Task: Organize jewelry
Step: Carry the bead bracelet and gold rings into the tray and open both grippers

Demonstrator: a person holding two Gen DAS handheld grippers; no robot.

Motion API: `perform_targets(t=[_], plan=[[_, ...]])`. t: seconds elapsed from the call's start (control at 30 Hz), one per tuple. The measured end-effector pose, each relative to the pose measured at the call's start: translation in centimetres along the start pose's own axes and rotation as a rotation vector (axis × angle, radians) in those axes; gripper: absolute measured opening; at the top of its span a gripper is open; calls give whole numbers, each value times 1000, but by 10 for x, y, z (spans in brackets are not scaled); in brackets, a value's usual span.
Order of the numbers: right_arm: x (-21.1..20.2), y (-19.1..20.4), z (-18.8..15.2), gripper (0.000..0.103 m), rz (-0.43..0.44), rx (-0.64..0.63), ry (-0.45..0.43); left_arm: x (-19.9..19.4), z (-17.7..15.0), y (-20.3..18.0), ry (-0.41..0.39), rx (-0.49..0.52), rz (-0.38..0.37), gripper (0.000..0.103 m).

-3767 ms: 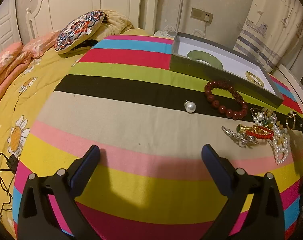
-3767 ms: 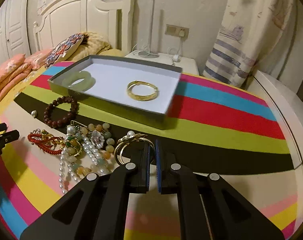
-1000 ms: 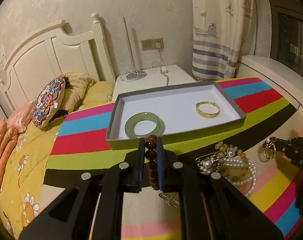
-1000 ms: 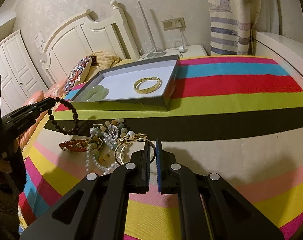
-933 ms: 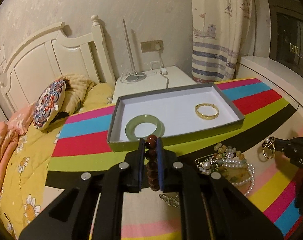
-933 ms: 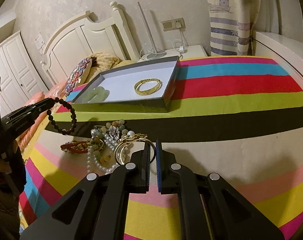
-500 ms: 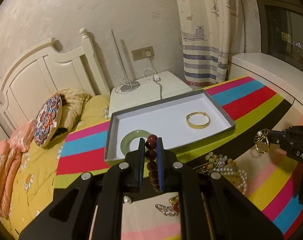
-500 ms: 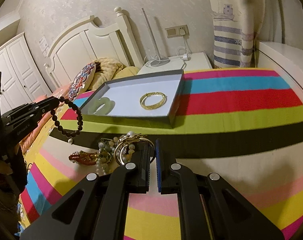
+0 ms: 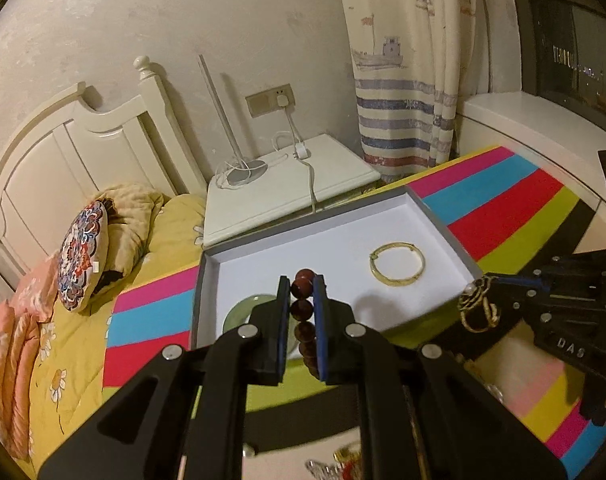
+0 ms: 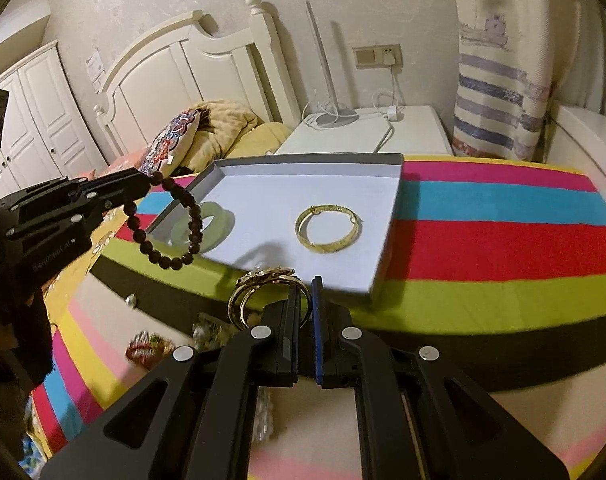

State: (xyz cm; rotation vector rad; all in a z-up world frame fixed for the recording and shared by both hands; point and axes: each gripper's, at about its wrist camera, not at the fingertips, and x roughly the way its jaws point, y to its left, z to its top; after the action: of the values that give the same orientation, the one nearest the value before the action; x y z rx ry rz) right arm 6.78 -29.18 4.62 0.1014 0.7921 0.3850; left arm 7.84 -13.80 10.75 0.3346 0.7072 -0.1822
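Your left gripper (image 9: 301,280) was clamped on the bead bracelet (image 10: 165,220); from the right wrist view the dark beads hung as a loop below the tips, in the air at the near left corner of the tray (image 10: 387,216). In the left wrist view red-brown beads sat stacked between the pads.

Your right gripper (image 10: 306,290) was closed on the gold ring bangle (image 10: 263,292), an ornate double hoop with a pearl on it. The hoop stood up from the tips, lifted clear of the cloth (image 10: 503,236), just short of the tray's near edge. The left wrist view showed it dangling at the right gripper's tips, beside the tray's right corner.

The tray lay on the striped cloth. Inside it: a pale green jade bangle (image 10: 215,220) at the left end, a plain gold bangle (image 10: 329,228) near the middle, well apart from each other.

Loose pieces lay on the cloth below your grippers: a lone pearl (image 10: 131,300) and a blurred heap (image 10: 151,346) with red and pearl strands.
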Motion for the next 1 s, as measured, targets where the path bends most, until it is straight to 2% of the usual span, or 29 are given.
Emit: perform_targets(t=[0.3,0.47,0.73,0.77,0.83,0.93,0.97,1.0], plan=[[63,12,45,6,-11,6,64,70,38,25,99,-42,-104,11],[101,22,58,6,-32,-17,124,104,49,41,138,-54,-85,11],[128,33,66,8,-64,-70,166,151,43,65,197,-67,-75,12],[128,33,66,12,-66,-69,168,154,39,68,205,-69,-78,13],[125,28,62,18,-44,-51,164,160,28,73,224,-80,-91,33],[116,29,58,25,-41,-56,147,164,12,79,242,-95,-116,43],[113,29,56,31,-37,-60,139,165,8,80,248,-97,-118,46],[108,30,54,36,-36,-68,124,166,3,81,250,-94,-108,55]])
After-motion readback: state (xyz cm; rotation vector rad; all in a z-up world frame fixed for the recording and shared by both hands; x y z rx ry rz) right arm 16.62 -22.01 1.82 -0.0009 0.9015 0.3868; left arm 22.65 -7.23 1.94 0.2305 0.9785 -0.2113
